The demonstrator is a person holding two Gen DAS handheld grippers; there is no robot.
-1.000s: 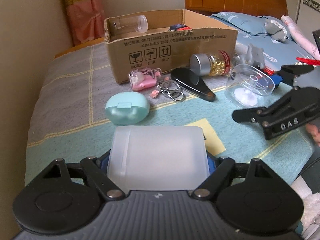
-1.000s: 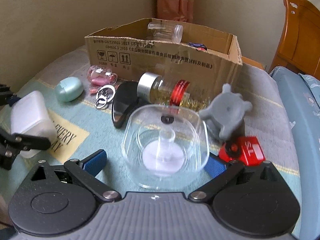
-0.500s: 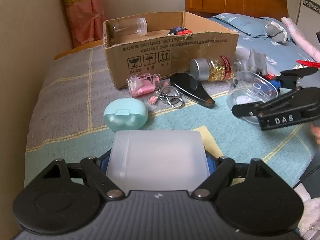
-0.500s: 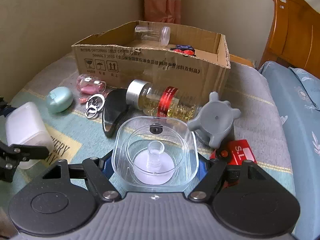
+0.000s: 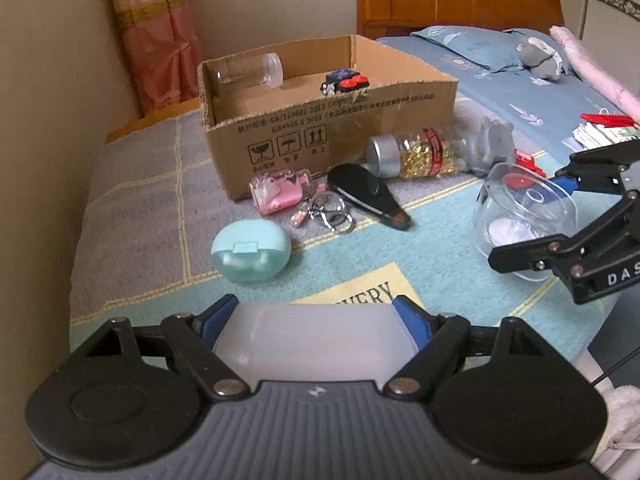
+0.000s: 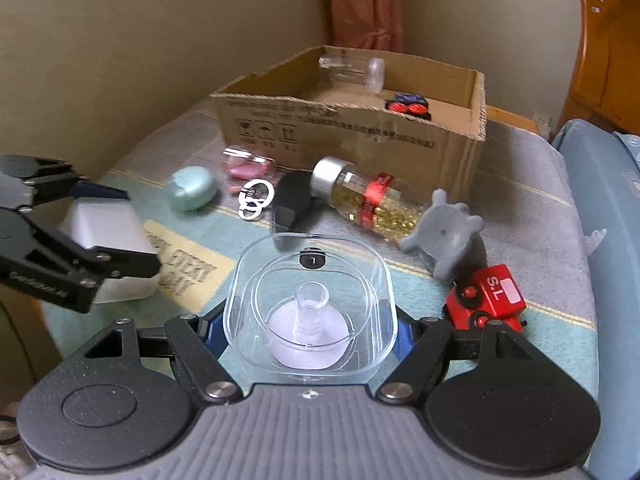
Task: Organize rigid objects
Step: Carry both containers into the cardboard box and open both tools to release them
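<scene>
My left gripper [image 5: 316, 316] is shut on a frosted white plastic box [image 5: 316, 340], held above the bed; it also shows in the right wrist view [image 6: 108, 240]. My right gripper [image 6: 310, 320] is shut on a clear plastic container [image 6: 310, 304] with a white suction piece inside; it shows in the left wrist view [image 5: 524, 216] too. The open cardboard box [image 5: 332, 136] stands at the back and holds a clear vial [image 5: 248, 72] and a small toy car [image 5: 346, 80].
On the blanket lie a mint case [image 5: 250, 250], a pink clear box [image 5: 280, 192], key rings [image 5: 330, 214], a black oval case [image 5: 366, 194], a jar of gold capsules [image 5: 416, 156], a grey knob [image 6: 444, 236] and a red toy train [image 6: 486, 300]. A wall runs at left.
My right gripper closed on the clear container and lifted it. Both grippers rose and pulled back a little, each with its object.
</scene>
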